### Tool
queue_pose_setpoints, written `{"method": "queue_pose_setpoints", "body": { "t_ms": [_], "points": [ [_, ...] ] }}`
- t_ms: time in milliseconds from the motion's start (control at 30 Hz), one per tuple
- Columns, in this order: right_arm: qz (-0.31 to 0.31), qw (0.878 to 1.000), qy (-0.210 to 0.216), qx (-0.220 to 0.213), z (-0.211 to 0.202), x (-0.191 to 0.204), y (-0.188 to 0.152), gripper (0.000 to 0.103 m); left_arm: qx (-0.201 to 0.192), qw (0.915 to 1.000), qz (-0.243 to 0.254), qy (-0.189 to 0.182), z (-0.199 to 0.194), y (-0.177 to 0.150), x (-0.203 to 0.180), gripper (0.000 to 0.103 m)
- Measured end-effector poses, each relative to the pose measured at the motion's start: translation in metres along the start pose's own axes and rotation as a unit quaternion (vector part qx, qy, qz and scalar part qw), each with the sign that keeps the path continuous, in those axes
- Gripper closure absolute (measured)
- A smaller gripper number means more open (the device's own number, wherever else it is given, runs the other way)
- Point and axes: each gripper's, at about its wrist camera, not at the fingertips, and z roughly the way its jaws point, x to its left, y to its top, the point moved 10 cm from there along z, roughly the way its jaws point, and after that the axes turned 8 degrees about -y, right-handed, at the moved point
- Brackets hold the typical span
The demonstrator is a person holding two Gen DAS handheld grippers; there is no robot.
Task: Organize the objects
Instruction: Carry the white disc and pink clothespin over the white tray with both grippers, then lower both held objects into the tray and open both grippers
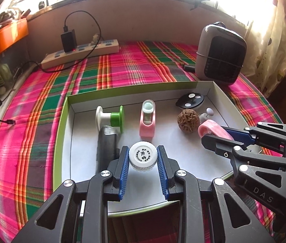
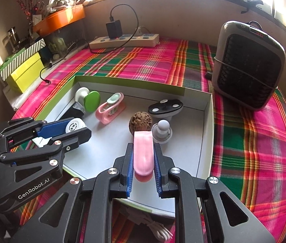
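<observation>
A shallow white box with a green rim (image 1: 61,121) (image 2: 208,121) lies on the plaid cloth. My left gripper (image 1: 143,158) (image 2: 76,129) is shut on a small white-capped bottle (image 1: 143,155) (image 2: 74,126) over the box's near left part. My right gripper (image 2: 143,158) (image 1: 216,135) is shut on a pink clip-like object (image 2: 143,151) (image 1: 211,128) over the box's near right. In the box lie a white-and-green spool (image 1: 112,118) (image 2: 88,99), a pink holder (image 1: 147,121) (image 2: 110,109), a walnut (image 1: 188,119) (image 2: 140,121), a black round disc (image 1: 190,101) (image 2: 165,106), a small grey knob (image 2: 162,130) and a dark grey bar (image 1: 106,145).
A grey-and-black fan heater (image 1: 221,53) (image 2: 248,64) stands at the back right. A power strip with a black charger and cable (image 1: 82,50) (image 2: 124,39) lies at the back. Yellow and striped boxes (image 2: 25,66) and an orange tray (image 2: 59,19) stand on the left.
</observation>
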Motion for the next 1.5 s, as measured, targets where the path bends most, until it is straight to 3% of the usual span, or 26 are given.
{"method": "queue_pose_setpoints", "body": {
  "t_ms": [1033,1500],
  "points": [
    [-0.016,0.998,-0.057,-0.006,0.016,-0.014,0.005,0.084,0.007,0.9999,0.004,0.015,0.014,0.000,0.006,0.078],
    [-0.019,0.998,-0.063,-0.015,0.018,-0.014,0.008,0.084,0.002,0.9997,0.002,0.026,0.014,0.002,0.011,0.078]
  ]
}}
